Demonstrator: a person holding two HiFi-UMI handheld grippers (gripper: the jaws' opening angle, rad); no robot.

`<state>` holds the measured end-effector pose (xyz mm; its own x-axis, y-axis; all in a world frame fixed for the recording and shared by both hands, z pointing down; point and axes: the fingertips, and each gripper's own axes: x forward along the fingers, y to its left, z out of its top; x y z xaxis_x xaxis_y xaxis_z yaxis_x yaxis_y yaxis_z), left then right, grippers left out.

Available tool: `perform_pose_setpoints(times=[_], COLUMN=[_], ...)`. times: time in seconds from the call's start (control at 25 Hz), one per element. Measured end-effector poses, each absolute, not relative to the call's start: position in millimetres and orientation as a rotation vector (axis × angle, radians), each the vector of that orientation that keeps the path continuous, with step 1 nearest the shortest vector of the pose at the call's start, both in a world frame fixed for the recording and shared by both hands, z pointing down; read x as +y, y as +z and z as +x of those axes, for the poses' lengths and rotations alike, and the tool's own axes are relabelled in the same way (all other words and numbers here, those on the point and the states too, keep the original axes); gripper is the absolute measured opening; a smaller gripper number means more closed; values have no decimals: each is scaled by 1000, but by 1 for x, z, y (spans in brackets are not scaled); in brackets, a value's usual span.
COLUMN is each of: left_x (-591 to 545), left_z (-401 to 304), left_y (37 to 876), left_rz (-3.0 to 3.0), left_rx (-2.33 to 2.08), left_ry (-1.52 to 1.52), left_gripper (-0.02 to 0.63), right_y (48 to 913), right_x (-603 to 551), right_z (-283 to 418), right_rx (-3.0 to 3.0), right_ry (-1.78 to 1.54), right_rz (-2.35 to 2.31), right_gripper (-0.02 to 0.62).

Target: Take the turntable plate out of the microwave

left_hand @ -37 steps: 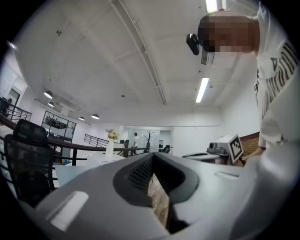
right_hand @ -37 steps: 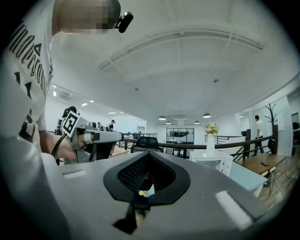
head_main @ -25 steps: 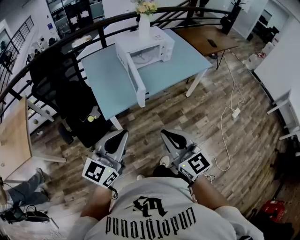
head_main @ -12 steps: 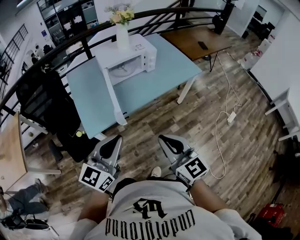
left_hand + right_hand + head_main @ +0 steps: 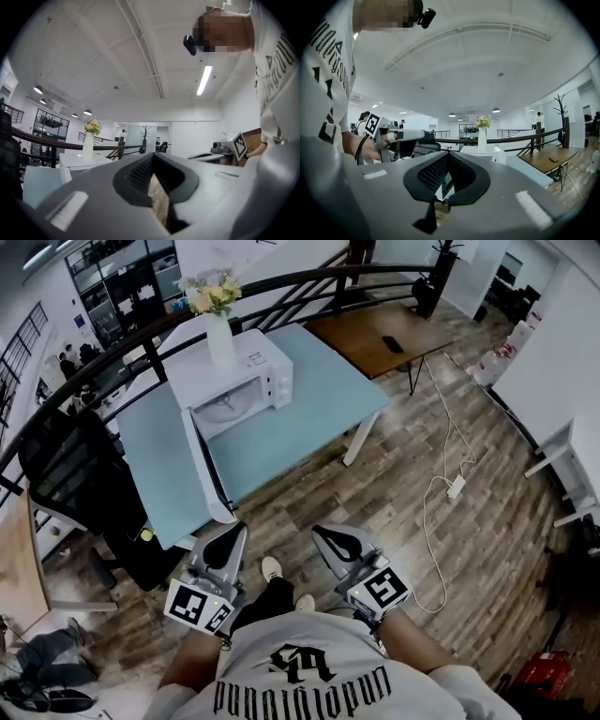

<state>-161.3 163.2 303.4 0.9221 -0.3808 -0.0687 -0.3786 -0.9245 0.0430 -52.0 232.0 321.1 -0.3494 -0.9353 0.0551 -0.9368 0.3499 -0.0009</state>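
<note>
A pale blue surface (image 5: pixel 300 413) stood well ahead of the person, with a black office chair (image 5: pixel 80 479) at its left end. On the surface sat a white microwave (image 5: pixel 253 367), its door (image 5: pixel 195 460) swung wide open toward the person. The left gripper (image 5: pixel 230 538) and the right gripper (image 5: pixel 330 538) were held level over the wooden floor, well short of the surface, each with its jaws pressed together on nothing. A white vase (image 5: pixel 220 338) of flowers stood on the microwave's top. The turntable plate (image 5: pixel 223 409) lay inside the open cavity.
</note>
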Motion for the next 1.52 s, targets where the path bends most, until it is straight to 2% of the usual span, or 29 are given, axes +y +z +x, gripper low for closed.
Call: perform_pose_setpoints(times=[0.4,0.92,1.52], left_x=[85,-39,-113], left_z=[-116,-123,-114], left_y=[301,290,297], left_rz=[3060,3067,2998], left_rx=[-550,-586,-848], left_ry=[-153,-148,-136], left_gripper=[49,49,49], right_y=[322,314,319], right_x=[160,24,-73], right_z=[-15,-20,1], right_rx=[-2527,-2561,-2708], right_ry=[57,40,50], right_rz=[1809,1782,1581], right_gripper=[3,3,3])
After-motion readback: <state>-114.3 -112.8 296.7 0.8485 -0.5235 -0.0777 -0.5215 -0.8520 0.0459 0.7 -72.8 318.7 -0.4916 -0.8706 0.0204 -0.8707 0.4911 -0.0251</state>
